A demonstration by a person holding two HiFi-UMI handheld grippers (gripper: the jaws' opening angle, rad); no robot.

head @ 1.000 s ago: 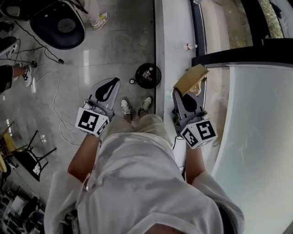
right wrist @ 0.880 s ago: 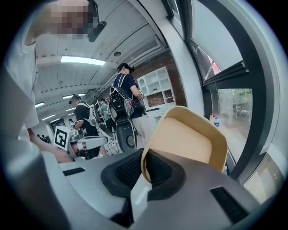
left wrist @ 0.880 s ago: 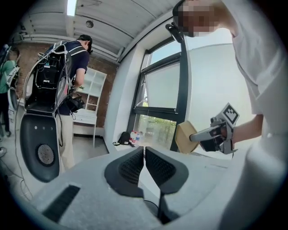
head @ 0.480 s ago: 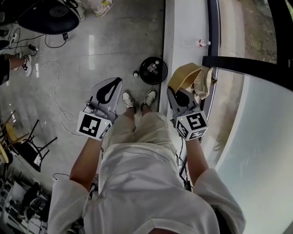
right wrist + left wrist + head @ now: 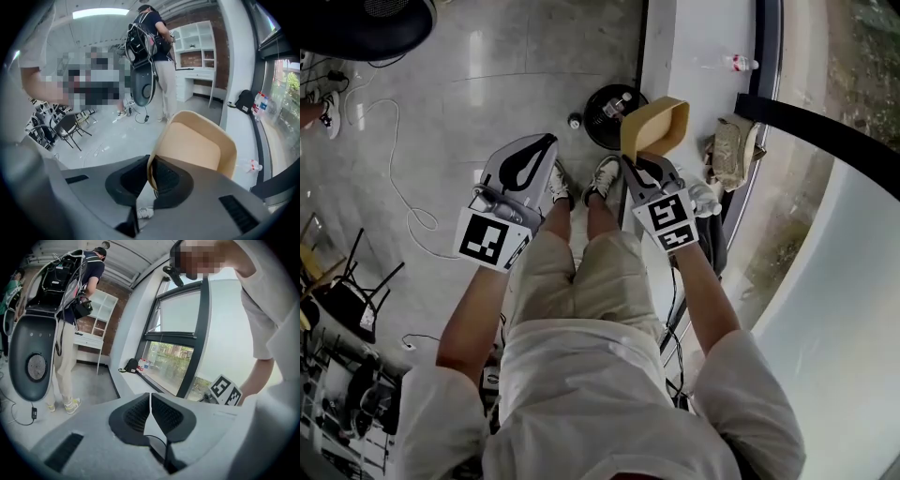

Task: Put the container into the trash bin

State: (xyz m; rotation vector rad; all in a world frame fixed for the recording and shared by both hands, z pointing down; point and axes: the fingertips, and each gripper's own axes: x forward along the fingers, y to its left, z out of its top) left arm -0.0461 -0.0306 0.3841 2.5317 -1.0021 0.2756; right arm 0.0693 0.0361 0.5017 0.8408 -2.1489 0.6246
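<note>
In the head view a tan paper container [image 5: 657,127] hangs tilted with its open mouth sideways, and my right gripper [image 5: 639,161] is shut on its rim. It sits just over the right edge of a round black trash bin [image 5: 598,127] on the floor, which holds a bottle. The right gripper view shows the container [image 5: 197,146] close up, its thin wall pinched between the right gripper [image 5: 151,164] pads. My left gripper [image 5: 542,148] hovers left of the bin, beside my shoes, shut and empty; the left gripper [image 5: 150,401] view shows its pads touching.
A white window ledge [image 5: 698,37] runs along the right with a small water bottle [image 5: 737,64] and a crumpled bag [image 5: 733,145]. Cables [image 5: 394,178] trail across the grey floor. A folding chair [image 5: 342,291] stands at left. Another person [image 5: 70,333] stands farther off.
Both grippers have sunk. The right one carried the container leftwards, off the ledge side to above the black bin's edge, and tipped it over. The left gripper stayed shut.
</note>
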